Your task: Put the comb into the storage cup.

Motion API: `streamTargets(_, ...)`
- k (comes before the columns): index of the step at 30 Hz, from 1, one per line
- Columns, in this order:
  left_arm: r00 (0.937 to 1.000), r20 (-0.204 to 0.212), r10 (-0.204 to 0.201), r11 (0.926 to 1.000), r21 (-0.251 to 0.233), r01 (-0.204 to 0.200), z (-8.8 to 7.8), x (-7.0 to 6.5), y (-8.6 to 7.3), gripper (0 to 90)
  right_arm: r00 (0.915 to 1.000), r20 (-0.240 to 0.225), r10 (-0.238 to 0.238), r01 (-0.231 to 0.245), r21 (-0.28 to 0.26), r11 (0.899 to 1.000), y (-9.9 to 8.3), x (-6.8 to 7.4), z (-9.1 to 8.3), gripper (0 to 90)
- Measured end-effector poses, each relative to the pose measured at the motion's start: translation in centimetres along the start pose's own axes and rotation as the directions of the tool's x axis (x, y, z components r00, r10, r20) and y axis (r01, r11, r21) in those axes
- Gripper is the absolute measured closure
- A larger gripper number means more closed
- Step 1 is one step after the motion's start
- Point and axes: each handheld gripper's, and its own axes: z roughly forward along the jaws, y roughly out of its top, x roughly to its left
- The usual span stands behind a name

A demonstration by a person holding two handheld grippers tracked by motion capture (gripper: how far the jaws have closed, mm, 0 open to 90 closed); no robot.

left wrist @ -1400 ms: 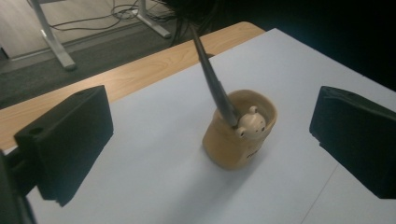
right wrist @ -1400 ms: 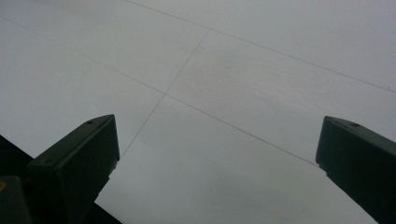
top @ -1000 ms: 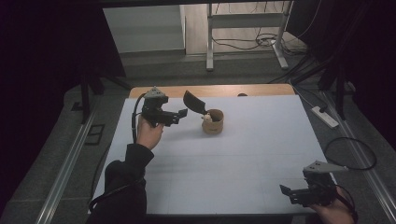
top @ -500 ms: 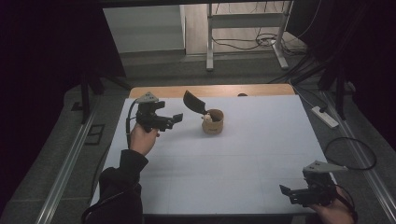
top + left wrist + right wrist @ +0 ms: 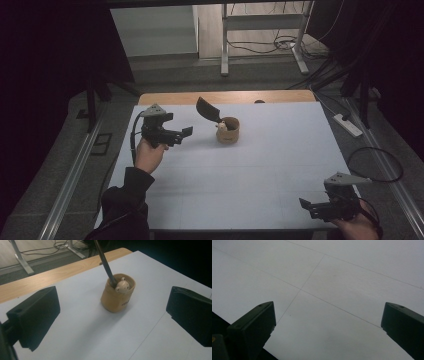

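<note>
The left tongs (image 5: 183,133) are hovering above the white surface (image 5: 260,165) at its far left, held up in the person's left hand (image 5: 148,154), and they are pointing toward a small tan cup (image 5: 228,130). Their jaws are standing wide apart with nothing between them. In the left gripper view the cup (image 5: 117,295) is sitting between the two black jaws but well beyond them, upright on the surface (image 5: 82,332). A dark spatula (image 5: 208,110) is standing in the cup, its handle (image 5: 105,263) leaning away toward the far wooden edge (image 5: 37,281), and a little pale bear-shaped figure (image 5: 122,286) is peeking over the rim beside the handle. The right tongs (image 5: 315,208) are resting low at the near right corner of the surface, well apart from the cup, and they are spread open too; the right gripper view is showing bare white surface (image 5: 332,290) between their jaws.
</note>
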Motion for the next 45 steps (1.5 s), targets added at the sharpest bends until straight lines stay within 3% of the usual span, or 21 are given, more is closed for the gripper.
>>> streamTargets(8, 0.9996, 0.012, -0.027, 0.9995, 0.015, 0.027, -0.2, -0.2, -1.3, 0.0, 1.0, 0.002, -0.001, 0.001, -0.002, 1.0, 0.0, 0.0, 0.0, 0.0)
streamTargets(16, 0.9995, 0.019, -0.024, 0.999, 0.037, 0.023, -0.3, -0.7, -2.3, 0.0, 1.0, -0.001, -0.002, 0.002, -0.003, 1.0, 0.0, 0.0, 0.0, 0.0)
streamTargets(31, 0.9997, -0.024, 0.0, 0.9997, 0.026, 0.001, -1.8, -1.7, -3.8, 0.0, 0.9999, -0.006, -0.01, 0.01, 0.0, 1.0, 0.1, 0.1, 0.1, 0.0)
streamTargets(45, 0.9997, -0.024, -0.004, 0.9997, 0.023, 0.005, -3.3, -2.9, -4.9, 0.0, 0.9999, -0.01, -0.013, 0.013, -0.003, 1.0, 0.1, 0.1, 0.1, 0.0)
